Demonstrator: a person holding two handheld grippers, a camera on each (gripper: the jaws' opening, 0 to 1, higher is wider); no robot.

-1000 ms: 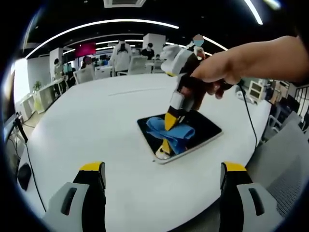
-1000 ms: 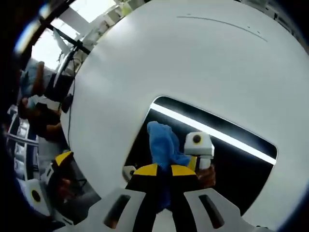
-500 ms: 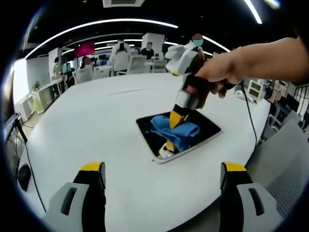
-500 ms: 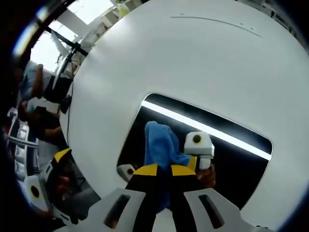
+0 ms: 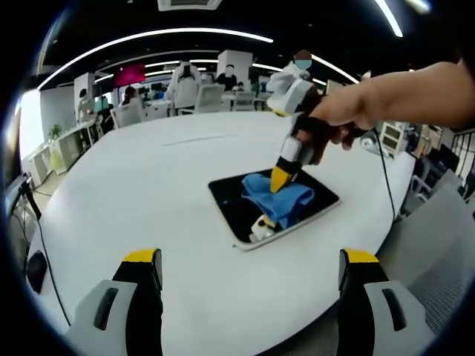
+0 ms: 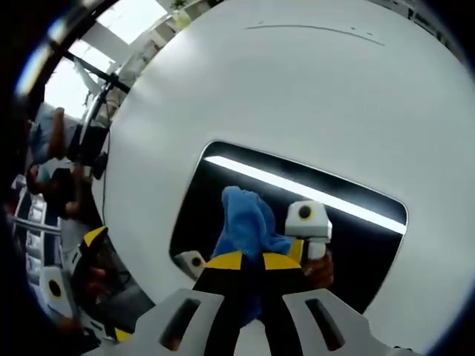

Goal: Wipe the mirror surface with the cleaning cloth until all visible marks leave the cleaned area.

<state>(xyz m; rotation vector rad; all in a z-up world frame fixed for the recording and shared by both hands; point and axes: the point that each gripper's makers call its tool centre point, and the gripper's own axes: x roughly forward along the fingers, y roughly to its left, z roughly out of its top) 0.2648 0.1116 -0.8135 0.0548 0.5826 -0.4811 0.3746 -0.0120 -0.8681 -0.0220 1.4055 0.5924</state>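
Right tool (image 6: 251, 261) clamped on blue cloth (image 5: 279, 199), pressing it on mirror (image 5: 230, 202); left tool (image 5: 249, 258) jaws apart above white desk (image 5: 133, 193).

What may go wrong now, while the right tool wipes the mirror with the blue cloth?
1. The mirror lies loose on the white table, and the left tool hangs open, away from it; a hard stroke may slide it.
2. The right tool grips only a fold of the bunched cloth, so the yellow tips may rub the glass.
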